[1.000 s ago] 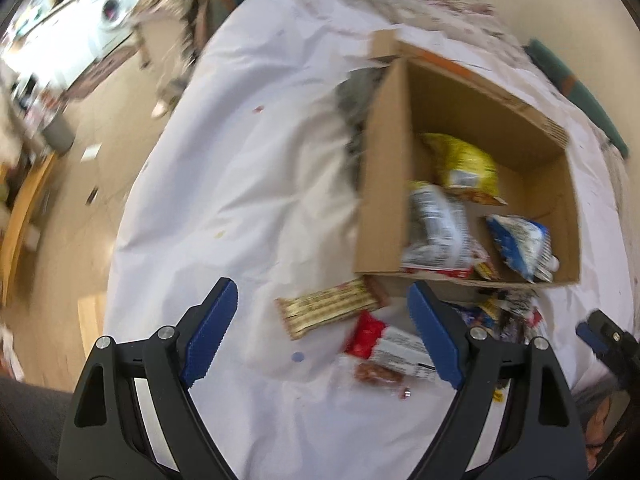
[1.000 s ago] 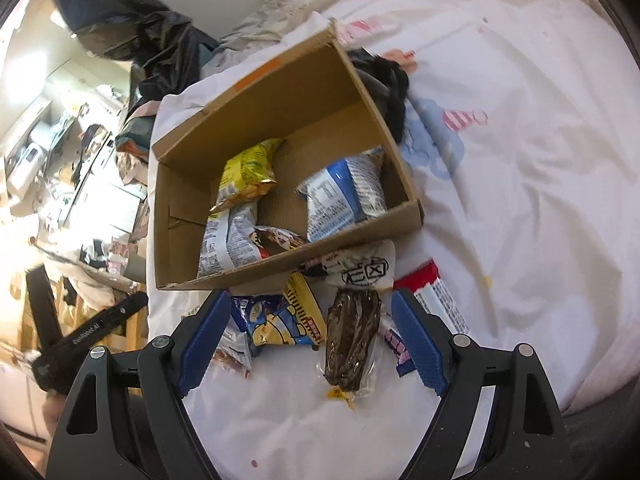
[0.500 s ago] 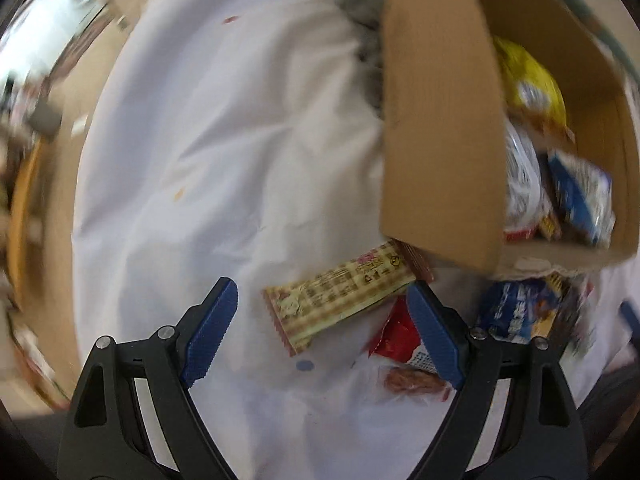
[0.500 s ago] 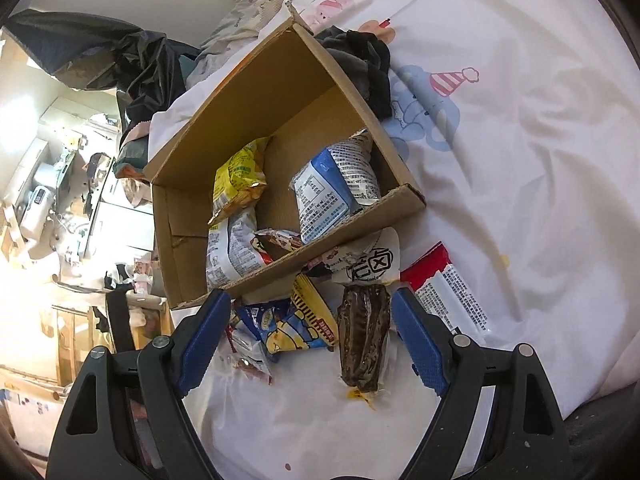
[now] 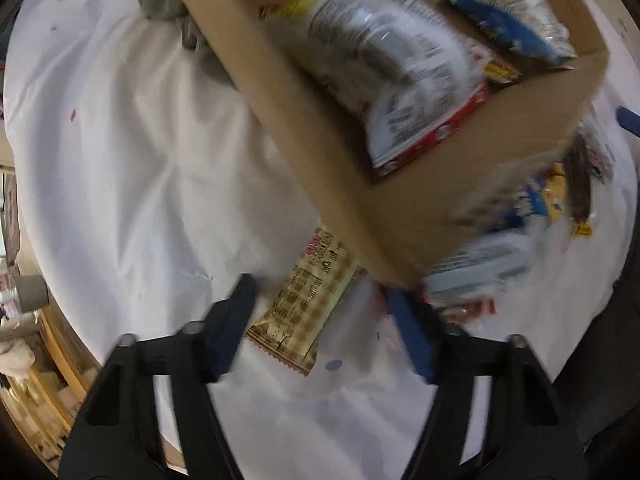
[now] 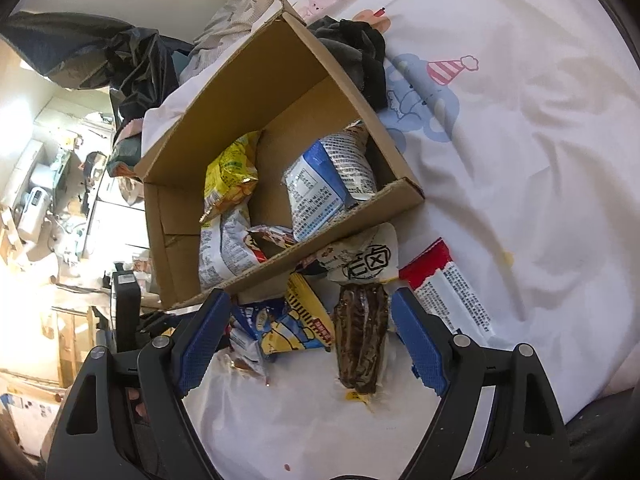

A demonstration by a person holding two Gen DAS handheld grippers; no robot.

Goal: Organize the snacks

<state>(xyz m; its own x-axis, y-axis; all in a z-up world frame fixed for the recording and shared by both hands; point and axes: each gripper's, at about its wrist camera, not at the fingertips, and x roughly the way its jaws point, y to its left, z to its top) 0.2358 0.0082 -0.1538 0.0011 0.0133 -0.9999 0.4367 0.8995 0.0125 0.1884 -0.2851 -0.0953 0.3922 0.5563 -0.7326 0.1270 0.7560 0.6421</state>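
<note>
Motion blur smears the cardboard box (image 5: 400, 208) and my left gripper (image 5: 320, 312) as its jaws close, while my right view stays sharp, with daylight blowing out the room at left and fisheye curvature darkening every corner.

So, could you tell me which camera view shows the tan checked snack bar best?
The left wrist view: the tan checked snack bar lies between the closing left gripper fingers, its printed wrapper in view though a little blurred, one end by the cardboard box corner. The right wrist view does not show the bar at all.
</note>
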